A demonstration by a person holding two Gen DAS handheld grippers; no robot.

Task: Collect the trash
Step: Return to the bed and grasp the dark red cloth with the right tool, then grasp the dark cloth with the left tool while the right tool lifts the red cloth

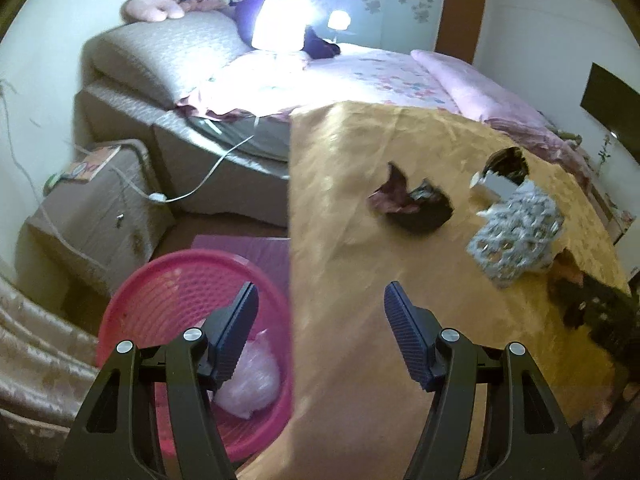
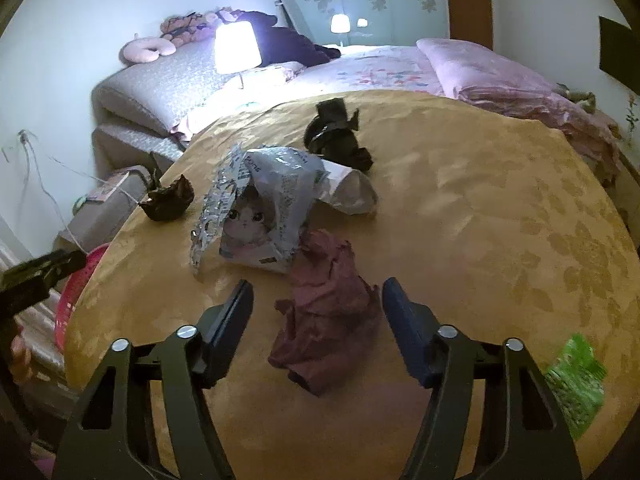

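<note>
Two handheld grippers work over a gold-clothed surface strewn with trash in a lamplit bedroom.

The right gripper hangs over a crumpled maroon wrapper, its jaws apart on either side of the wrapper and not pressing it. Just beyond lies a white packet printed with a cartoon cat, with a dark crumpled wrapper near the surface's left edge, a black crumpled piece farther back and a green packet at the right. The left gripper straddles the surface's edge, jaws apart and empty, above a pink basket on the floor that already holds a clear plastic bag. A bed and a glowing lamp stand behind.
</note>
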